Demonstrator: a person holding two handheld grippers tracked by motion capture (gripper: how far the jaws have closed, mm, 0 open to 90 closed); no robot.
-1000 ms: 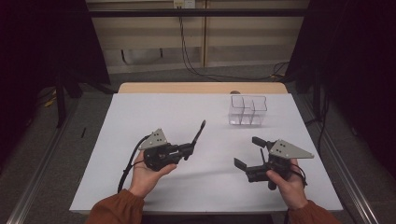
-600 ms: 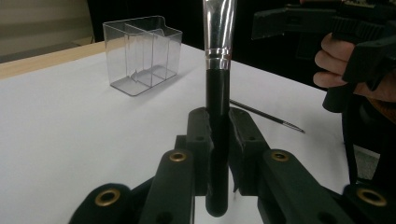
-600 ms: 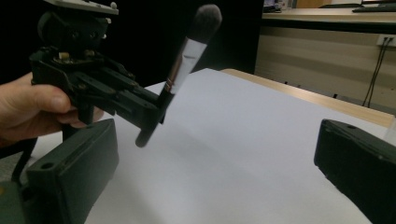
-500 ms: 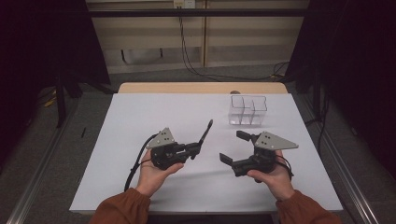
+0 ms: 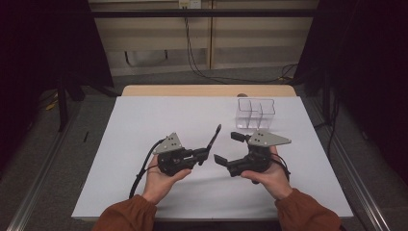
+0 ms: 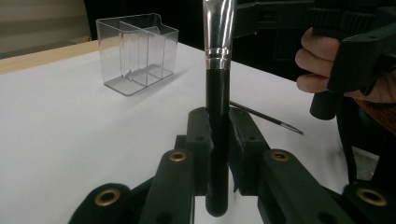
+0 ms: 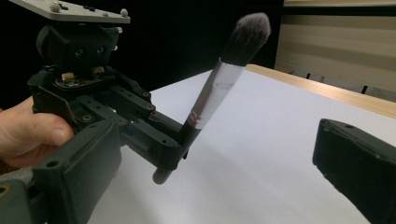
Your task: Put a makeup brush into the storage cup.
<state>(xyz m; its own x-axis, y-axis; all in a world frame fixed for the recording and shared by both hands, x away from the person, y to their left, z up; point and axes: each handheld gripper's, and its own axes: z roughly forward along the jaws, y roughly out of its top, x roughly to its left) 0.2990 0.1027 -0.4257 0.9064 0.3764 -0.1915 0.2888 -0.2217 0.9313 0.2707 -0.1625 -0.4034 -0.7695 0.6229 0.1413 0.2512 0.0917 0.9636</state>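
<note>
Both hand-held grippers have drawn closer together near the bench's middle since a second ago, the right one swinging in from 4 o'clock toward the left. At about 7 o'clock of the bench, the left hand-held gripper (image 5: pixel 204 155) is clamped on a makeup brush (image 5: pixel 213 137) by the black lower handle, its jaws pressed against both sides; the brush rises tilted toward 1 o'clock, with a silver ferrule and dark bristle tip. Just beside it, at 5 o'clock, the right hand-held gripper (image 5: pixel 228 150) points at the brush with its jaws spread wide and nothing between them. A thin second brush (image 6: pixel 266 117) lies flat on the white bench (image 5: pixel 144 120) beyond the left gripper. At 1 o'clock stands a clear divided organizer (image 5: pixel 255 113), upright, well apart from both grippers.
</note>
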